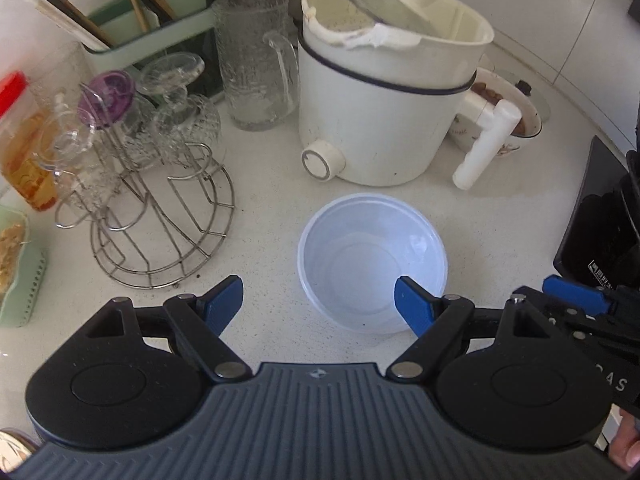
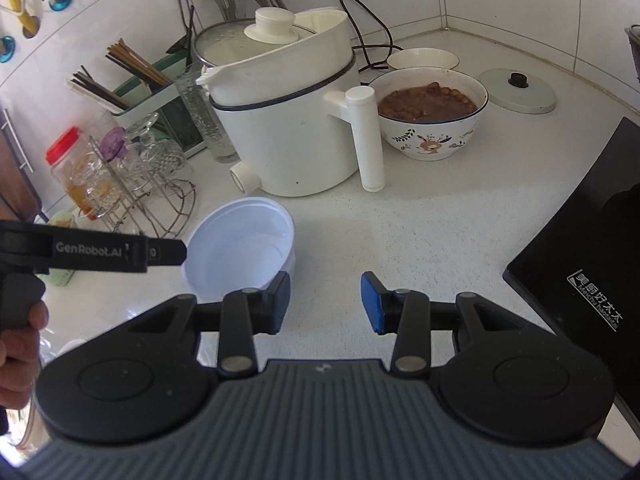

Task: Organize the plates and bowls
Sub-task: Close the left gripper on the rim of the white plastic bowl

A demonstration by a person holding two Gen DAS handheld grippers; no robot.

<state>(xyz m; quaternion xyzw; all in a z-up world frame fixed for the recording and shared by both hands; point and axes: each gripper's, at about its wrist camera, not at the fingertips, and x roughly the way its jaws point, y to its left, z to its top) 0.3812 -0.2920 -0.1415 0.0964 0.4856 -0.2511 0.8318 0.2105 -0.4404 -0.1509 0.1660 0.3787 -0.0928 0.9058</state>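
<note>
A white plastic bowl (image 1: 372,264) stands empty and upright on the pale counter, in front of the electric pot. My left gripper (image 1: 320,302) hovers over its near side, open wide, with its right finger (image 1: 412,304) over the bowl's near rim and nothing gripped. In the right wrist view the same bowl (image 2: 240,248) lies to the left of my right gripper (image 2: 326,300), which is open with only bare counter between its pads. A flowered bowl (image 2: 432,120) full of brown food and a small white bowl (image 2: 422,59) sit at the back right.
A white electric pot (image 2: 288,120) with a long handle stands just behind the plastic bowl. A wire rack of glasses (image 1: 160,184), a glass jug (image 1: 256,64) and a chopstick holder (image 1: 148,28) crowd the left. A black cooktop (image 2: 592,260) fills the right, and a lid (image 2: 518,90) lies behind.
</note>
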